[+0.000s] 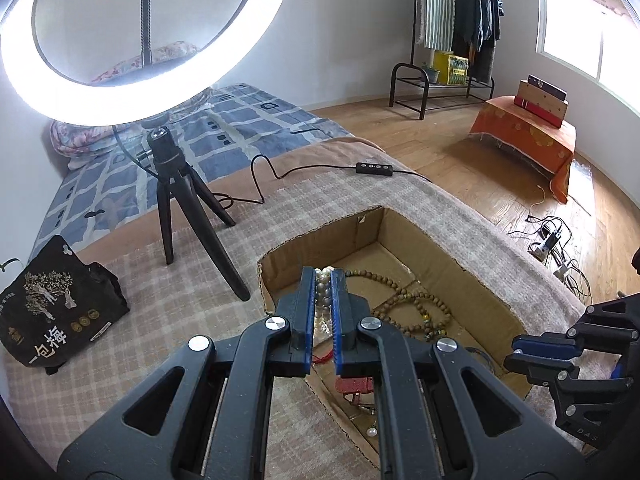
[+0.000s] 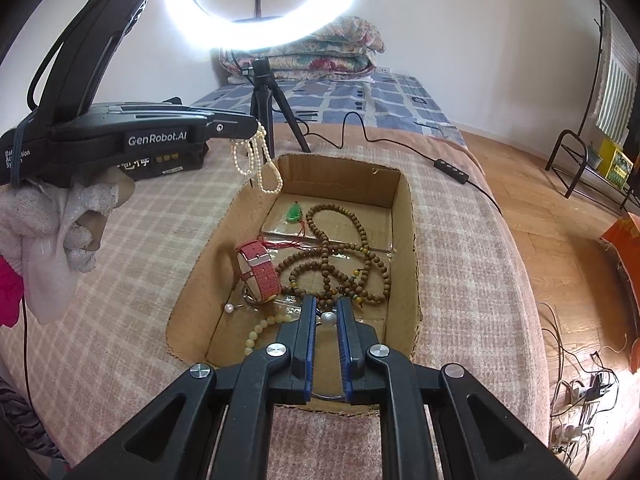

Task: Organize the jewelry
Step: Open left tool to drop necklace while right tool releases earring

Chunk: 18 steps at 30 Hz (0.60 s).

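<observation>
Left gripper [image 1: 323,276] jaws clamped, right gripper [image 2: 325,304] jaws nearly closed, both angled downward.

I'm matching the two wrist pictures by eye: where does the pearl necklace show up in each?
Left wrist view: the pearl necklace sits low in the centre, pinched between the left tongs.
Right wrist view: it hangs upper left from those tongs, over the box's far left corner.
Shared landmark: the cardboard box.

Home bedroom: bed [image 1: 224,128] with blue patchwork cover, folded floral quilts [image 2: 320,54], clothes rack [image 1: 472,20] hung with garments, wood-plank floor [image 1: 460,152], window [image 1: 592,52], ring light [image 1: 120,40] on tripod.
</observation>
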### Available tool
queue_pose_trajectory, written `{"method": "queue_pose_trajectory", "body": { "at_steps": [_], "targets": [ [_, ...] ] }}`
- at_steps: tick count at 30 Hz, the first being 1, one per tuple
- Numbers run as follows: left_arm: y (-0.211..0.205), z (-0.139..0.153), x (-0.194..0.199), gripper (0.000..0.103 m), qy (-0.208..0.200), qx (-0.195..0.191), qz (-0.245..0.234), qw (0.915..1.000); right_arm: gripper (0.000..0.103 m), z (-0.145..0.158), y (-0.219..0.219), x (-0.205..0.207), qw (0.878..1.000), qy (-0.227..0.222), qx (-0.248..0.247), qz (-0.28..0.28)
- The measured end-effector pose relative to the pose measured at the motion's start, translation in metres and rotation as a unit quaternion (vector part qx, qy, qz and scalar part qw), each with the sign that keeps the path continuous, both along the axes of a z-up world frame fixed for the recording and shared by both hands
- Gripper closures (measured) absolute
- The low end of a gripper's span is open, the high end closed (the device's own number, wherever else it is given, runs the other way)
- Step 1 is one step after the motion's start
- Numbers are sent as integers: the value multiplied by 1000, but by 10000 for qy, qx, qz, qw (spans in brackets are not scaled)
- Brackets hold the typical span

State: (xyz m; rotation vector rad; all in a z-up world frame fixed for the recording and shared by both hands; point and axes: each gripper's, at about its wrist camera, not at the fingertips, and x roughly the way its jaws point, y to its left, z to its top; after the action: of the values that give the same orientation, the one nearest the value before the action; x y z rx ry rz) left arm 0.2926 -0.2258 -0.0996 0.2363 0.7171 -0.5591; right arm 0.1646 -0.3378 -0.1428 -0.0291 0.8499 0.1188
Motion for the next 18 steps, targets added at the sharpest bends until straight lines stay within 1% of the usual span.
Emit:
{"method": "queue_pose_trajectory", "body": {
  "at_steps": [5, 15, 18],
  "targets": [
    [-2, -9, -1, 98, 70, 60, -7, 10000, 95, -5, -4, 3, 9999, 71, 66, -34],
    [0, -11, 0, 98, 149, 76, 58, 9998, 94, -10, -5, 5, 9998, 166, 107, -96],
    [3, -11, 1, 98, 167, 82, 103, 9998, 91, -9, -5, 4, 9997, 170, 134, -119]
  ]
}}
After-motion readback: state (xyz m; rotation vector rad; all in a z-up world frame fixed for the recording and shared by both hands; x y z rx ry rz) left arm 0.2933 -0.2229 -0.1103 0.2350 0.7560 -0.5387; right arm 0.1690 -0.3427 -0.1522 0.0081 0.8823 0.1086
